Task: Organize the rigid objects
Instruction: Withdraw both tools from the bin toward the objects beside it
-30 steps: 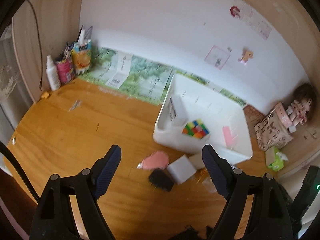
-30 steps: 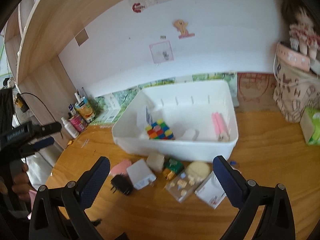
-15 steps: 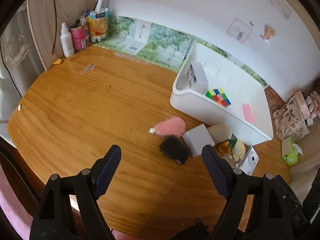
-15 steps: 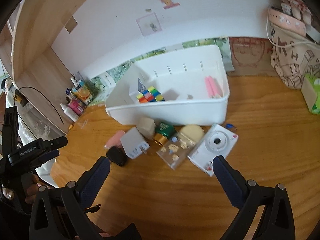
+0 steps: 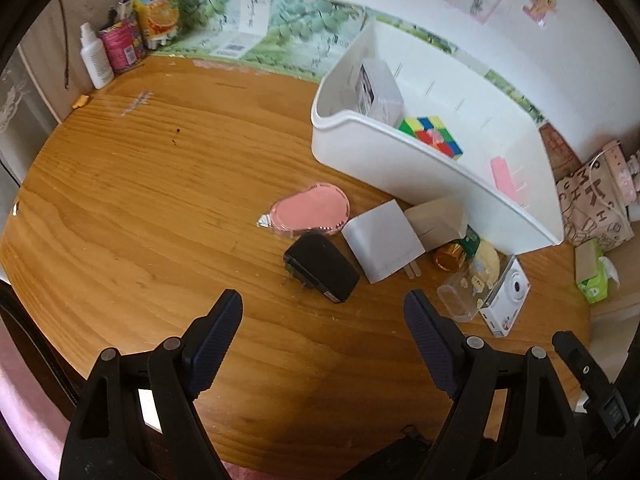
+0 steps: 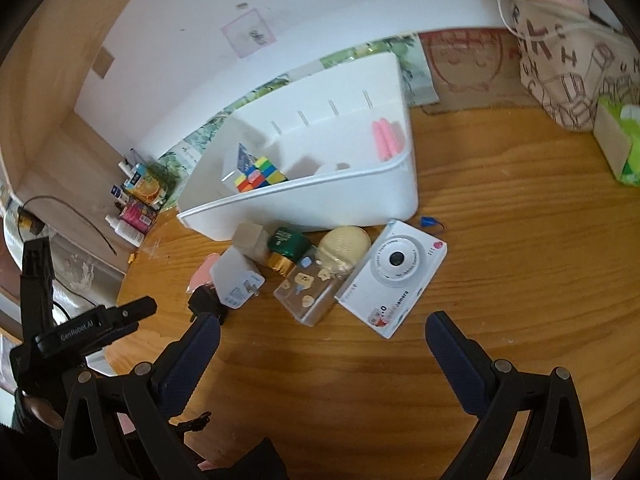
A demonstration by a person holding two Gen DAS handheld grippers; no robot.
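Observation:
A white bin (image 5: 384, 156) (image 6: 320, 200) on the wooden table holds a colour cube (image 5: 430, 136) (image 6: 260, 174), a white box (image 5: 378, 90) and a pink item (image 6: 384, 138). In front of it lie a pink tape dispenser (image 5: 310, 212), a black charger (image 5: 320, 268) (image 6: 206, 300), a white charger (image 5: 382, 246) (image 6: 236, 278), a beige block (image 6: 250, 240), a green and gold jar (image 6: 288, 248), a clear case (image 6: 308, 294) and a white toy camera (image 6: 394, 276) (image 5: 506, 300). My left gripper (image 5: 322, 320) hangs open above the black charger. My right gripper (image 6: 322, 340) is open above the camera and the case.
Bottles and cartons (image 5: 128, 40) stand in the far left corner. A patterned bag (image 6: 576, 68) and a green tissue pack (image 6: 618, 144) sit at the right. The left gripper's body (image 6: 80, 328) shows at the left edge of the right wrist view.
Both grippers have sunk toward the table and tilted downward. The row of loose objects has come nearer in each view. Both stay open with nothing between their fingers.

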